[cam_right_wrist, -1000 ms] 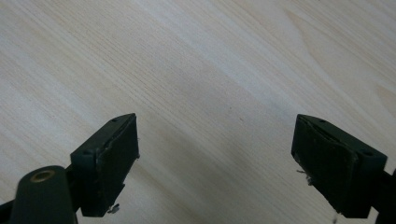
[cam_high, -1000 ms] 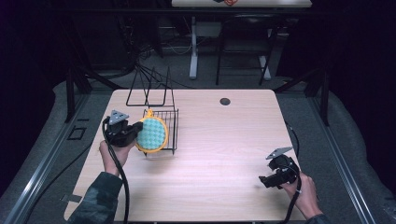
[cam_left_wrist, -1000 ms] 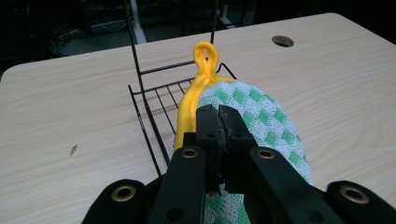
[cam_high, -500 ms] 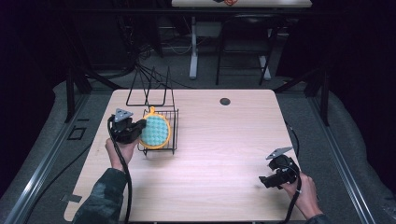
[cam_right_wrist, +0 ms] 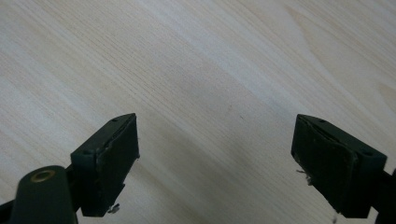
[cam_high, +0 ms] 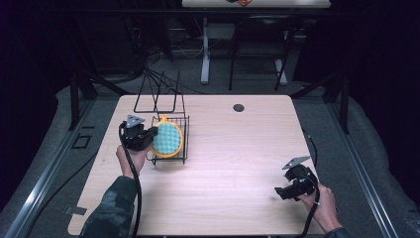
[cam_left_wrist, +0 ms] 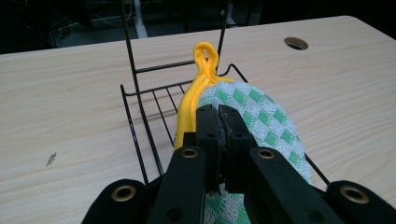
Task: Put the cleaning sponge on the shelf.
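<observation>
A round green-and-white checked pot holder (cam_high: pixel 166 139) with a yellow rim and loop (cam_left_wrist: pixel 206 55) stands on edge in a black wire rack (cam_high: pixel 179 121) at the table's left. My left gripper (cam_high: pixel 148 138) is shut on the pot holder's (cam_left_wrist: pixel 261 116) near edge, its jaws pressed together over the cloth. My right gripper (cam_high: pixel 279 193) rests low over bare table at the front right. Its jaws stand wide apart, with nothing between the two fingertips (cam_right_wrist: pixel 112 154).
The wooden table (cam_high: pixel 237 163) has a round cable hole (cam_high: pixel 238 107) at the back middle. The wire rack's tall uprights (cam_high: pixel 158 91) rise behind the pot holder. Cables trail from both grippers toward the front edge. Dark floor and table legs lie beyond.
My left gripper has carried the pot holder a little farther right and back into the wire rack. The right gripper has stayed where it was.
</observation>
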